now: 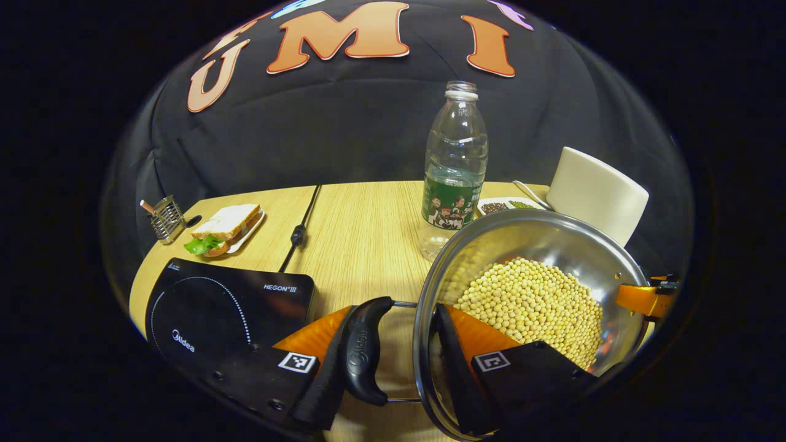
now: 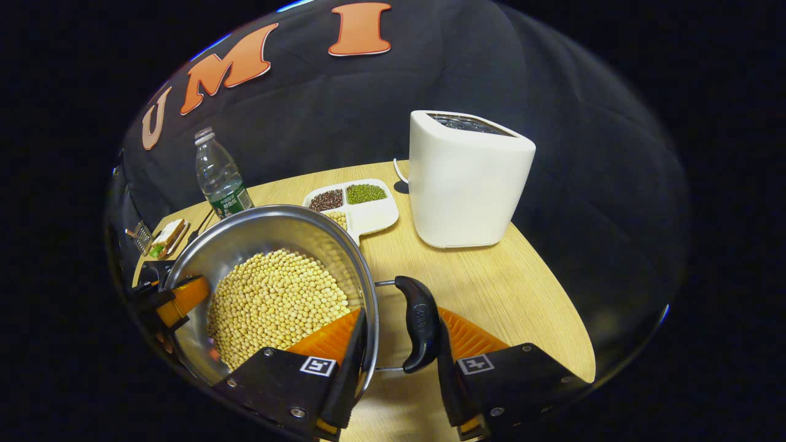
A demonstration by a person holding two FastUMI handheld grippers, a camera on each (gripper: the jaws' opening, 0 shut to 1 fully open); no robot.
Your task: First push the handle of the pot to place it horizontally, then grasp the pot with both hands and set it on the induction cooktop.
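The round stainless-steel pot (image 1: 528,288) filled with pale yellow soybeans (image 1: 534,307) is seen on the light wooden table (image 1: 362,227), its rim and black loop handle (image 1: 362,350) straddled by the left gripper (image 1: 393,368), one finger outside the handle, one inside the wall; whether both press cannot be told. The right gripper (image 2: 399,362) straddles the opposite black handle (image 2: 420,322) likewise; the flat black induction cooktop (image 1: 227,313) lies at nine o'clock of the pot.

From the left gripper view we look close down over the pot's (image 1: 528,294) left handle (image 1: 363,350), facing across the bench (image 1: 362,227) toward the booth wall. From the right gripper view we sit equally near its right handle (image 2: 420,323), facing the same wall. Both views share the pot, bottle (image 1: 455,169) and white appliance (image 2: 465,179).
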